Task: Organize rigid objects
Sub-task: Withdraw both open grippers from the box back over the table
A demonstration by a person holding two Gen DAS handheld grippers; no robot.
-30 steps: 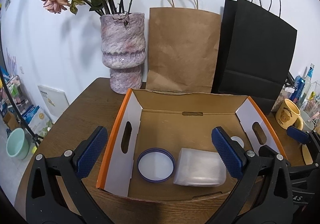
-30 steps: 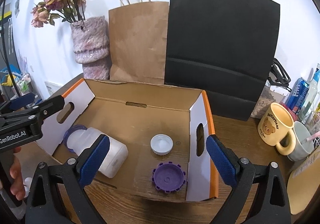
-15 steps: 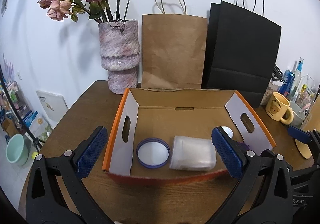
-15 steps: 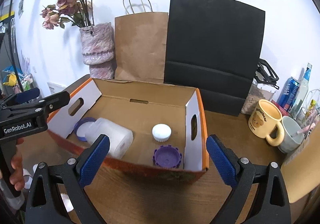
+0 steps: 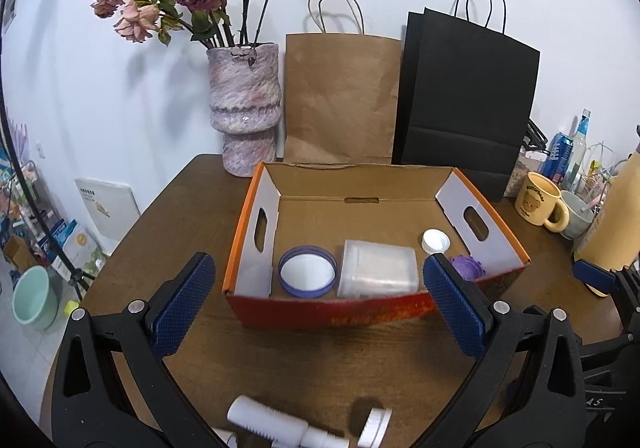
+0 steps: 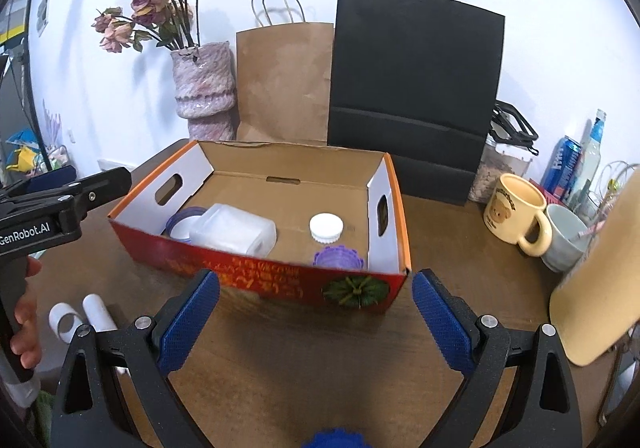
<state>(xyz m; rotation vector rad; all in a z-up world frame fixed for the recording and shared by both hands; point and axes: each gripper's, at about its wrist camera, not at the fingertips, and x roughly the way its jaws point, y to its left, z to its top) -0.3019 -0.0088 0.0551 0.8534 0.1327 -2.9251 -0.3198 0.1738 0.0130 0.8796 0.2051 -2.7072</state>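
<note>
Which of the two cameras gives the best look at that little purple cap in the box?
The right wrist view. There the purple cap shows its whole ridged top, just behind the cardboard box's front wall. In the left wrist view the left claw's finger covers part of the cap.

Both wrist views face the box [image 5: 376, 312] — overlapping, near, slightly above.

The cardboard box [image 5: 376, 312] stands on the table [image 5: 192, 216]; inside it, the round lid [image 5: 307, 277] lies at the left, the plastic container [image 5: 378, 274] just right of it, two caps [image 5: 436, 241] further right; behind the box stand the vase [image 5: 244, 108] and two paper bags [image 5: 340, 100]; the mug [image 5: 538, 204] stands right of the box; the tubes [image 5: 272, 426] lie in front.
</note>
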